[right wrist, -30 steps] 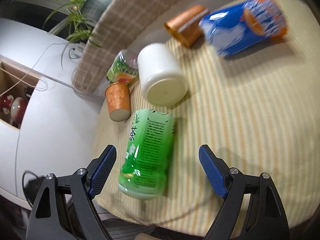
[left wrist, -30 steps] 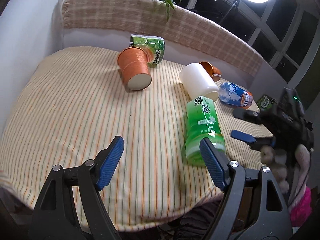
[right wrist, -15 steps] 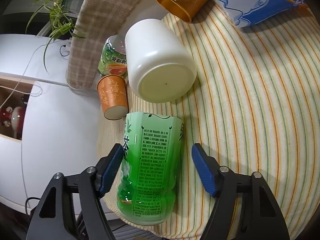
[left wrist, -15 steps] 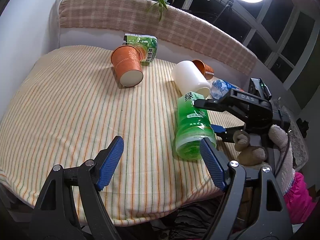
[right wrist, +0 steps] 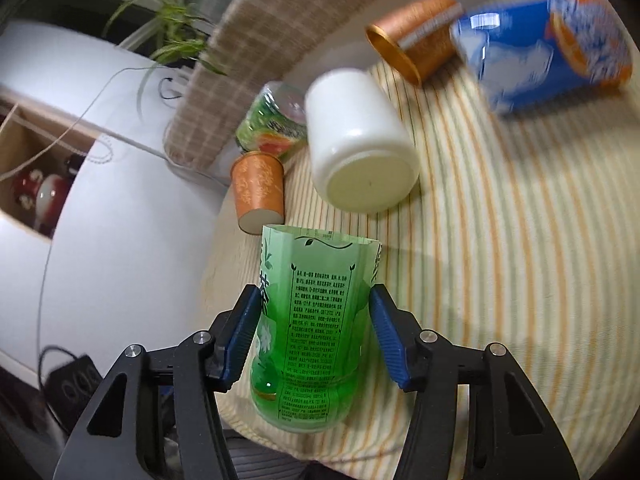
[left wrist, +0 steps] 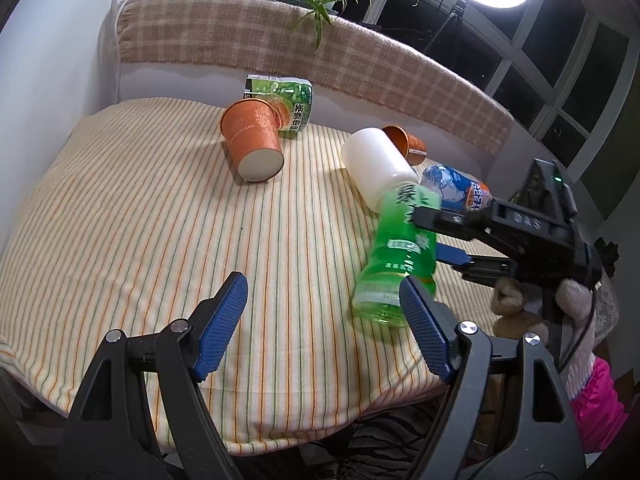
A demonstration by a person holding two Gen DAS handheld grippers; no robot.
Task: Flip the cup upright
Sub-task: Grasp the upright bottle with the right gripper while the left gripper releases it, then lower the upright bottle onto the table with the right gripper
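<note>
A green tea-label cup [right wrist: 312, 332] made from a cut bottle is tilted, its far end raised off the striped cloth; it also shows in the left wrist view [left wrist: 396, 256]. My right gripper [right wrist: 314, 334] is shut on its middle, pads pressing both sides; it shows from the side in the left wrist view [left wrist: 432, 232]. My left gripper [left wrist: 324, 316] is open and empty, low over the front of the table, left of the green cup. A white cup [left wrist: 378, 170] lies on its side just behind the green one.
An orange paper cup [left wrist: 252, 144] lies on its side at the back, with a green-label cup [left wrist: 286, 98] behind it. A gold cup [left wrist: 408, 142] and a blue-orange cup [left wrist: 456, 192] lie at the back right. The table's front edge [left wrist: 280, 436] is close.
My right gripper moved in around the green cup, closed on it and lifted its far end off the cloth. My left gripper stayed open and shifted slightly.
</note>
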